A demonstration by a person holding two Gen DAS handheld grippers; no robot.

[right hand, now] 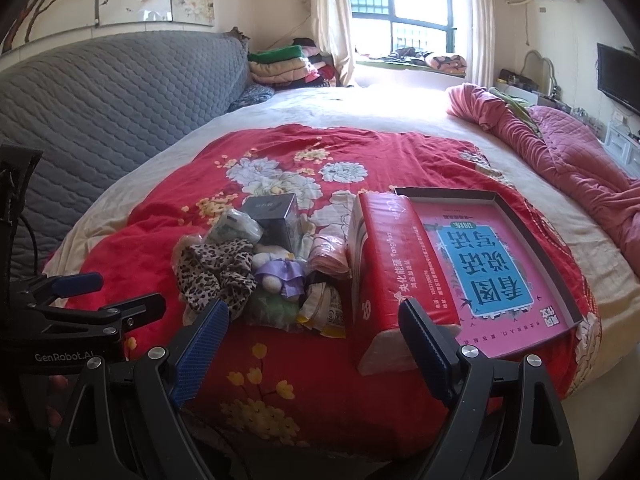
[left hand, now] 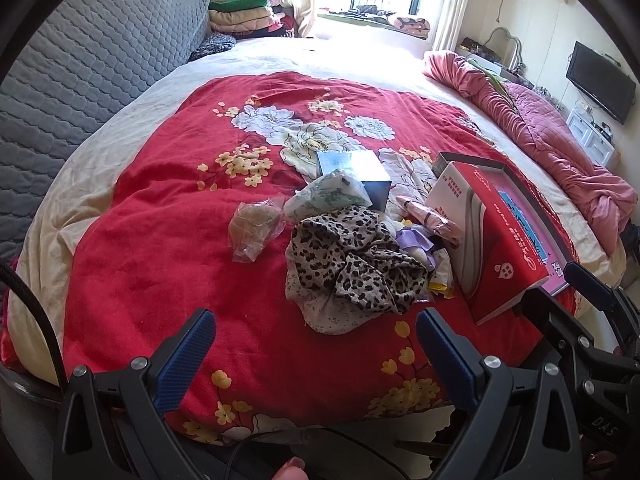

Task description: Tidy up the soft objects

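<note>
Both tongs hang wide open and empty over the near edge of the bed: left gripper [left hand: 316,344], right gripper [right hand: 314,332]. The leopard cloth [left hand: 352,258] heads the soft pile mid-quilt, so I'd pinch a thick fold, not a loose hem. The tray [right hand: 496,200] near the right edge holds only a tissue pack [right hand: 384,272], leaning on its rim

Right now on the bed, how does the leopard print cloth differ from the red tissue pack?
The leopard print cloth is crumpled and shapeless, while the red tissue pack is a firm rectangular block. The cloth is spotted black on tan; the pack is red with white printing. The cloth lies among the pile of small items; the pack leans against the shallow box with the pink book. Both rest on the red floral quilt, untouched.
</note>
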